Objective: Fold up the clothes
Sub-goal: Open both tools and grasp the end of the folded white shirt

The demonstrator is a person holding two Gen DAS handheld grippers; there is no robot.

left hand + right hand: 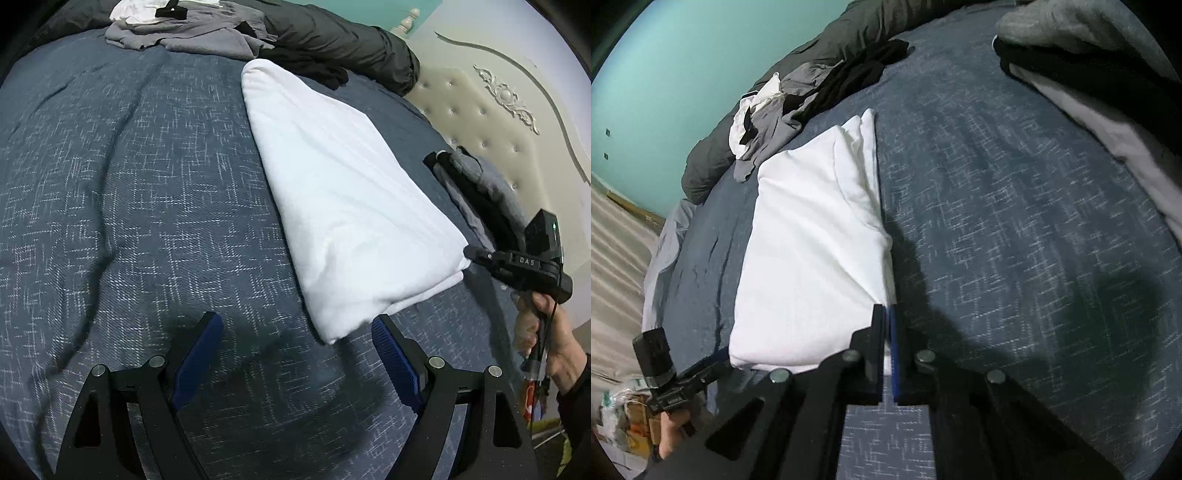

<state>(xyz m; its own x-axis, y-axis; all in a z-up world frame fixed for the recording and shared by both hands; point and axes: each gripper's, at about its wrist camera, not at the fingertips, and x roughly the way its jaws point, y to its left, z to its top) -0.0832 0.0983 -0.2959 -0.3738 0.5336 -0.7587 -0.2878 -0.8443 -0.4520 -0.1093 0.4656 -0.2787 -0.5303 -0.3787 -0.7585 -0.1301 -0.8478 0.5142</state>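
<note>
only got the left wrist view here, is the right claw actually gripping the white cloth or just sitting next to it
Observer: Gripping. The right wrist view shows the right claw shut on the near corner of the white garment, with white cloth between its pads.
Operator: far end folded flat
Observer: Not quite. Layers bunch into a ridge along its right edge there.
Operator: anything past its left side
Observer: A pale sheet hangs off the side of the bed.
</note>
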